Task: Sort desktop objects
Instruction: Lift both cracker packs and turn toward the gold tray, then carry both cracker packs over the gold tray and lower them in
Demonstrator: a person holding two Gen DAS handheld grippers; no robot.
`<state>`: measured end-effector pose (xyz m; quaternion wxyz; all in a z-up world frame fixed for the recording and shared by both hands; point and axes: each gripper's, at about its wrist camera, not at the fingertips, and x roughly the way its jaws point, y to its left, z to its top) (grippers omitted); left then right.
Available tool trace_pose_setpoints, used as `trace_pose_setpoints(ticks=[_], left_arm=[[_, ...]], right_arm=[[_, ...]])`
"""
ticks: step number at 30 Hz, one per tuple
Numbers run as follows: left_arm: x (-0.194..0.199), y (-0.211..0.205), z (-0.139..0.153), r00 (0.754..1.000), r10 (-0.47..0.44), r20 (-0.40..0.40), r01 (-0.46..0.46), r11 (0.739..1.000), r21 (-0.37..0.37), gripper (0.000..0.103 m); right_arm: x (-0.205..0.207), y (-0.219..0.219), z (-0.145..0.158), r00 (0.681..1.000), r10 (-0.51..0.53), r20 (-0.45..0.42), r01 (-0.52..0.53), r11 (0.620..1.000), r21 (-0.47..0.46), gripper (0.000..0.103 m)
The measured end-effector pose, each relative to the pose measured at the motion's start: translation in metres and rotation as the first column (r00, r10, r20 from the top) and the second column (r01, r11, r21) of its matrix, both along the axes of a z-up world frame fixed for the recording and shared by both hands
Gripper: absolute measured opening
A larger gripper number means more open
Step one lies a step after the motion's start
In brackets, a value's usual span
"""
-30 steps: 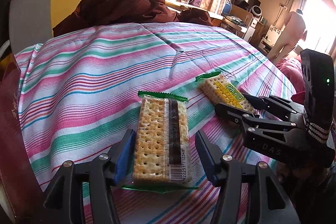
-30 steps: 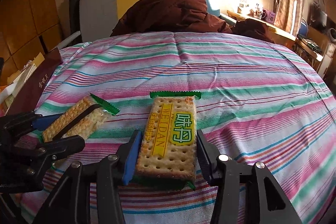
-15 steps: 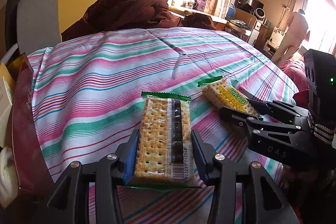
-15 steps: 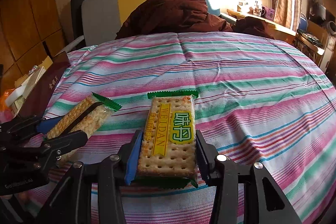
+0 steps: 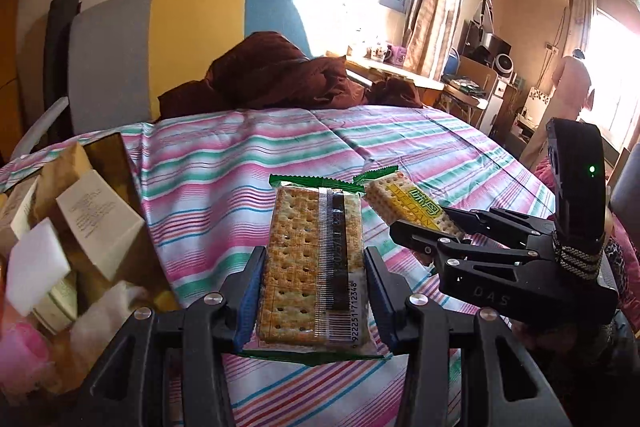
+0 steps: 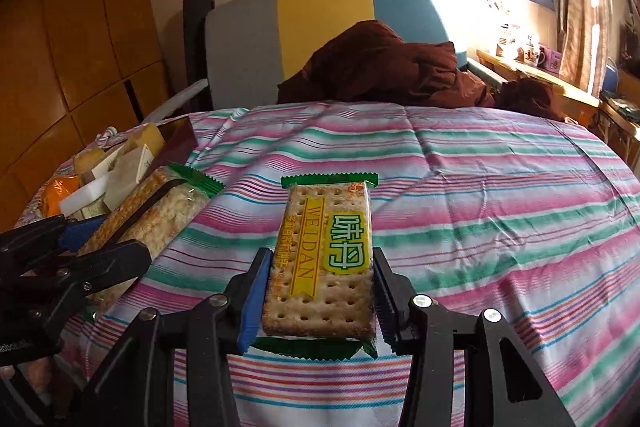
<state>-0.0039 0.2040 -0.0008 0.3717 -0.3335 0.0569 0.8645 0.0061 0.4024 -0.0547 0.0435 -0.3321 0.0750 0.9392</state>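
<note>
My left gripper [image 5: 314, 291] is shut on a cracker pack [image 5: 316, 267] lying barcode side up, lifted above the striped bedspread [image 5: 240, 163]. In the right wrist view that pack [image 6: 160, 211] shows at the left, between the left gripper's fingers [image 6: 108, 259]. My right gripper [image 6: 320, 297] is shut on a second cracker pack [image 6: 328, 255] with a yellow and green label, also held off the bedspread [image 6: 500, 187]. From the left wrist view the right gripper [image 5: 434, 223] sits to the right, holding that pack [image 5: 404, 203].
A dark red box [image 5: 116, 163] full of small cartons and a white sponge [image 5: 34, 267] stands at the left; it appears in the right wrist view as a box [image 6: 176, 139]. A brown quilt [image 5: 280, 75] lies by the headboard. A person [image 5: 568, 91] stands far right by a window.
Both grippers closed on their cracker packs and rose off the bedspread. The views swung left, bringing the box of cartons into sight.
</note>
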Motion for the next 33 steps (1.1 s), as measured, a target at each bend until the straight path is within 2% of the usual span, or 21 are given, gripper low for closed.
trace_pose_setpoints(ticks=[7, 15, 23, 33], left_arm=[[-0.029, -0.072, 0.021, 0.985, 0.172, -0.03, -0.171, 0.985, 0.015, 0.048], [-0.068, -0.148, 0.028, 0.935, 0.352, -0.036, -0.352, 0.936, 0.007, 0.048], [-0.101, -0.179, 0.02, 0.904, 0.428, -0.003, -0.428, 0.903, -0.027, 0.048], [-0.127, -0.178, 0.0, 0.895, 0.443, 0.056, -0.439, 0.896, -0.071, 0.048]], right_arm=[[-0.043, -0.059, 0.028, 0.985, 0.167, -0.054, -0.167, 0.986, -0.003, 0.048], [-0.097, -0.124, 0.042, 0.946, 0.319, -0.055, -0.321, 0.947, -0.03, 0.048], [-0.148, -0.168, 0.031, 0.915, 0.404, 0.022, -0.402, 0.914, -0.042, 0.048], [-0.175, -0.195, 0.014, 0.889, 0.45, 0.084, -0.448, 0.893, -0.04, 0.049]])
